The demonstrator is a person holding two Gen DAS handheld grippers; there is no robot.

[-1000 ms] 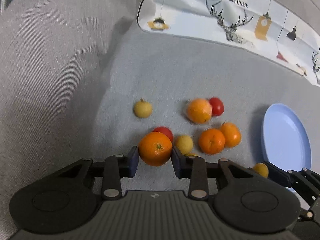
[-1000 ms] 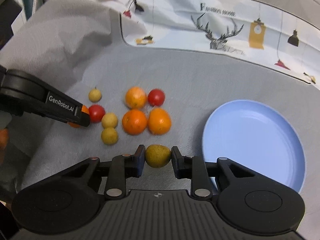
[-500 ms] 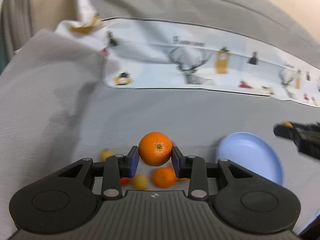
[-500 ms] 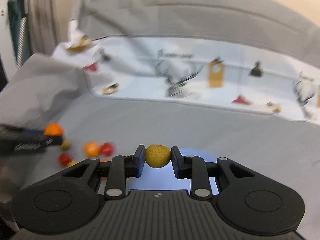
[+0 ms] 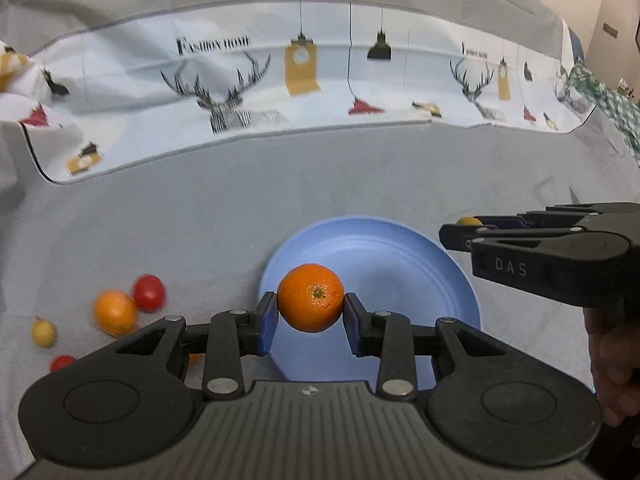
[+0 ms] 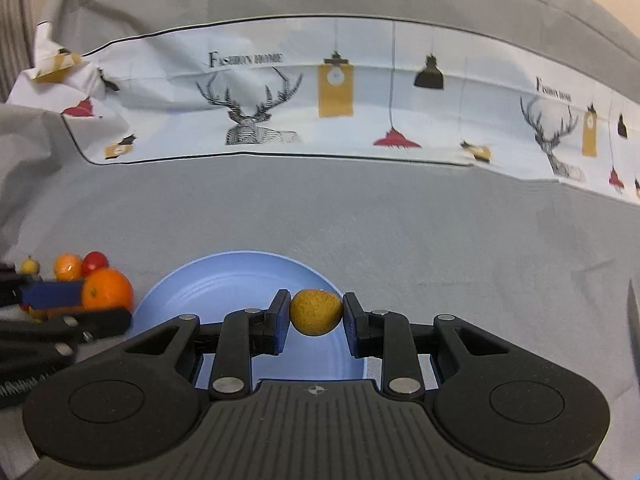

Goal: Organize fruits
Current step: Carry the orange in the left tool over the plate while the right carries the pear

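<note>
Grey cloth [image 5: 200, 216] covers the tabletop. On it sits a round, light blue plastic plate [image 5: 384, 248] with nothing lying in it. The left hand-held gripper [image 5: 311, 312] squeezes a round orange [image 5: 311, 303] above the plate's near side. The right hand-held gripper [image 6: 316, 318] squeezes a small yellow-brown fruit [image 6: 316, 312] over the plate's right edge. More small fruits [image 5: 116, 311] lie on the cloth, left of the plate.

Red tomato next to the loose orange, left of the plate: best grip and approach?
Grip the red tomato across its widest middle, coming from above. It is small and round, so any axis works, but the loose orange touches one side. Set the fingers on the two sides clear of that contact. Both hand-held grippers are full now.
</note>
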